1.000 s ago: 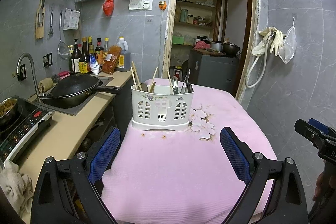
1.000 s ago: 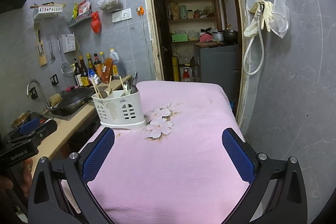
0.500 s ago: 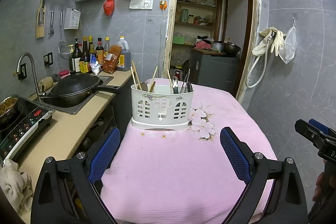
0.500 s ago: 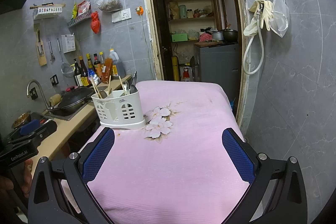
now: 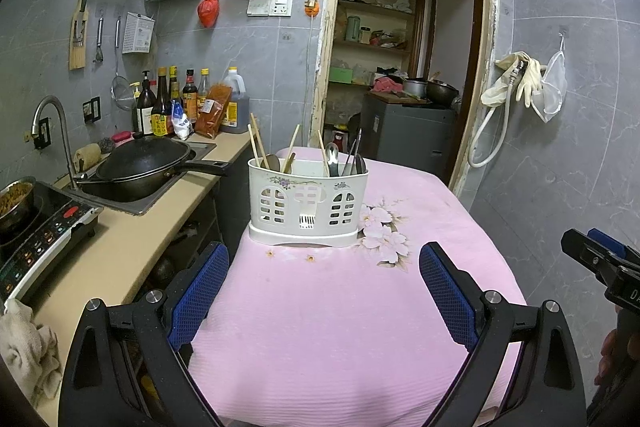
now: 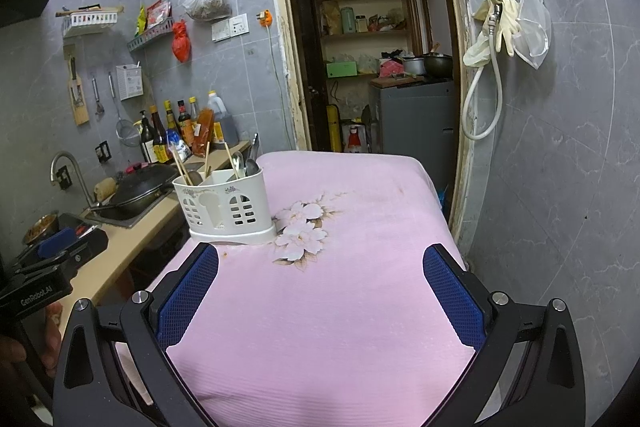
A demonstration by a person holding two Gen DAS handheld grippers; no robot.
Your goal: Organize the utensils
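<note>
Two compartments split the white perforated plastic utensil caddy (image 5: 307, 205), which stands upright on the pink ribbed tablecloth (image 5: 352, 327), just left of its printed pale blossoms (image 5: 384, 235). Its walls carry arched window cut-outs and a small floral band near the rim. In the left compartment you have wooden chopsticks (image 5: 255, 143) leaning at angles with a dark spoon bowl (image 5: 273, 163); in the right one, a shiny metal spoon (image 5: 332, 157) and more slim metal utensils (image 5: 356, 157), too crowded to tell apart.

Your left gripper (image 5: 324, 287) hangs above the cloth's near part, jaws spread wide, blue mesh-textured pads (image 5: 198, 297) bare, nothing between them. Your right gripper (image 6: 320, 291) hangs likewise: wide apart, empty, the caddy ahead and to its left.

Beside the table, a black round wok (image 5: 140, 163) sits over the steel sink (image 5: 160, 199) on the tan counter (image 5: 120, 251). A metal bowl of brown food (image 5: 14, 197) rests on the black induction cooker (image 5: 44, 231).
</note>
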